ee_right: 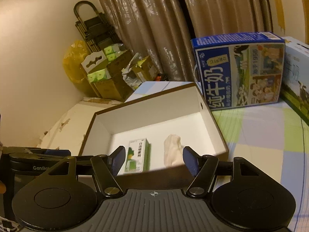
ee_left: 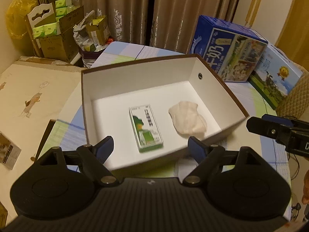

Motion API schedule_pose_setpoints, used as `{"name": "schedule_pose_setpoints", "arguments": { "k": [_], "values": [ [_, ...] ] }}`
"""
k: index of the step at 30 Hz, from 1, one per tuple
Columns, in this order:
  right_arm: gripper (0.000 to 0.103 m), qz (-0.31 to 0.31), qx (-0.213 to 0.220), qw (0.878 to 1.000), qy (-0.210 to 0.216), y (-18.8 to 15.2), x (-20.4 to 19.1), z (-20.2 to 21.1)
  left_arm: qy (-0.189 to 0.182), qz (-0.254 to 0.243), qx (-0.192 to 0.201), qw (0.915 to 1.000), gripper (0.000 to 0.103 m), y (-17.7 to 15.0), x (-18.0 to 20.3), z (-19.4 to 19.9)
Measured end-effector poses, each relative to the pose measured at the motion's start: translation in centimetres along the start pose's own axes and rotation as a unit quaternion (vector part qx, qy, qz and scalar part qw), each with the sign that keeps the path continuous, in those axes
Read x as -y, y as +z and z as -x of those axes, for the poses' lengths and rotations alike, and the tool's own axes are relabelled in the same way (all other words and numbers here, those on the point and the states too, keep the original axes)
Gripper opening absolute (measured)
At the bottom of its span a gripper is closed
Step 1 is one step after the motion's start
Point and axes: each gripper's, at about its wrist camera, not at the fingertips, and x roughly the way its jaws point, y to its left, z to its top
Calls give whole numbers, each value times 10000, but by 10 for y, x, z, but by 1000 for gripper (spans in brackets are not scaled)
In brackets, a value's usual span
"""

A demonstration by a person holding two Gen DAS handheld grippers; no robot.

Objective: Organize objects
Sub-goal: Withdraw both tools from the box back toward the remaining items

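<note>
An open brown box with a white inside stands on the checked table. On its floor lie a small green-and-white carton and, to its right, a crumpled white cloth. My left gripper hovers open over the box's near rim, nothing between its fingers. My right gripper is open too, just short of the near wall, empty. The right gripper's tip shows at the right of the left wrist view; the left gripper's body shows at the left of the right wrist view.
A blue milk carton box and a second printed box stand behind the brown box at the right. Cardboard boxes with green packs crowd the far left corner by the curtains. A cream bedcover lies left of the table.
</note>
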Motion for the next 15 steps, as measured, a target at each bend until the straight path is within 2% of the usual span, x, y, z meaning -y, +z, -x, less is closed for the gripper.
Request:
{"name": "schedule_pose_setpoints", "arguments": {
  "k": [4, 15],
  "values": [
    [65, 120, -22, 9999, -98, -16, -6, 19, -63, -34, -50, 10000, 82, -23, 4, 17],
    [65, -225, -125, 9996, -100, -64, -7, 62, -130, -233, -362, 9990, 82, -81, 21, 42]
  ]
}}
